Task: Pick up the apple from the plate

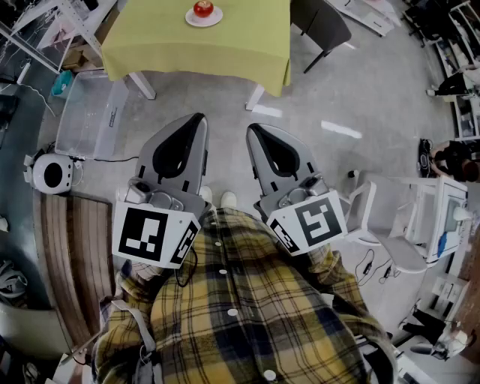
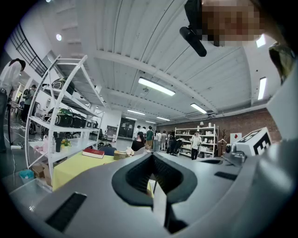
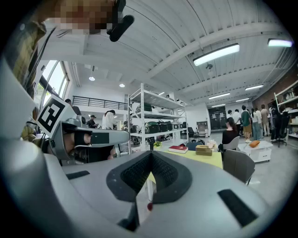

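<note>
Obs.: the person stands on the grey floor [image 1: 375, 112], well back from the desk [image 1: 195, 52] with the yellow-green cloth. The apple [image 1: 203, 8] sits on a small white plate [image 1: 190, 20] on that desk, at the very top of the head view. It is untouched, and nothing else shows beside it there.

The left claw [image 1: 197, 118] and right claw [image 1: 253, 130] are held side by side, low in front of the plaid shirt [image 1: 240, 315], pointing roughly level toward the desk. The jaws of each meet tip to tip, with nothing between them but the hollow of the pads.

Reading: this looks like a carry posture, not a reach. Both claws are probably kept low and closed because the apple is well out of reach, so the pick has not begun. The next move calls for walking up to the desk, then spreading one claw enough to straddle the round fruit.
</note>
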`<state>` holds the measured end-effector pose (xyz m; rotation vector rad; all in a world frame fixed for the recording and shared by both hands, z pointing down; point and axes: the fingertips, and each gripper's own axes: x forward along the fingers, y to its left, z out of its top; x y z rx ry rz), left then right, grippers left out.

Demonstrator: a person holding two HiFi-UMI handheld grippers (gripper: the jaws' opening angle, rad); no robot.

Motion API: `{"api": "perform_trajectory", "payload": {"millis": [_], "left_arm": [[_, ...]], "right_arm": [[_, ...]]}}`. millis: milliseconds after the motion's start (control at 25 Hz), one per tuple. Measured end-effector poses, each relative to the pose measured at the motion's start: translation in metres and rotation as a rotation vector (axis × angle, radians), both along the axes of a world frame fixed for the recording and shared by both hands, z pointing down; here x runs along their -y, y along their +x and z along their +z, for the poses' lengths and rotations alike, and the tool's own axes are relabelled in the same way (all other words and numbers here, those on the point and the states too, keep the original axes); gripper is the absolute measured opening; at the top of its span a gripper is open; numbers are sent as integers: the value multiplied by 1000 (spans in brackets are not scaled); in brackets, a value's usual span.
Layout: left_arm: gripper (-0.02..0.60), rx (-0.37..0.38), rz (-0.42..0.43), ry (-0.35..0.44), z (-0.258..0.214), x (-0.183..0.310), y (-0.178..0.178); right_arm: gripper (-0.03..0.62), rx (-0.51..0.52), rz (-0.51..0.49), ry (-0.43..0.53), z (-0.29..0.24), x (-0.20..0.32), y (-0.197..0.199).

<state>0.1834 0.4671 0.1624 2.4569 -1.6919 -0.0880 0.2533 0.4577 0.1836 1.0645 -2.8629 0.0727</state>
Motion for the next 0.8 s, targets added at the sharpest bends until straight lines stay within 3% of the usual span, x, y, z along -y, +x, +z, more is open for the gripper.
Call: {"api": "perform_trajectory", "payload": {"millis": [800], "left_arm": [[5,3,-16,-7,11,-13,37]], "right_arm": [[-3,26,-16,-18,8,-12,37]]}}
